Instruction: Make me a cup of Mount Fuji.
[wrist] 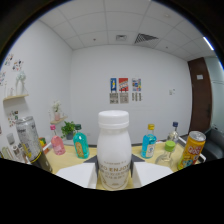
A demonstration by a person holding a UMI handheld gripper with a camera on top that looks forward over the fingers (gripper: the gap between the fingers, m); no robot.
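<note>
Two fingers (80, 174) of the gripper (113, 175) clench the white bottle (113, 150) from both sides, low on its body, and the bottle looks lifted, upright, with its cap (113, 118) closed. I think the main danger is a slip: the grip sits low and the smooth bottle is tall above it, so a quick tilt could make it lean or drop. Behind the bottle stands a crowded table (90, 151). Left of the bottle are a teal bottle (80, 141), a pink bottle (56, 140) and a silver can (28, 137); right of it a blue bottle (148, 142) and an orange can (192, 150). A wide swing could knock one of them.
</note>
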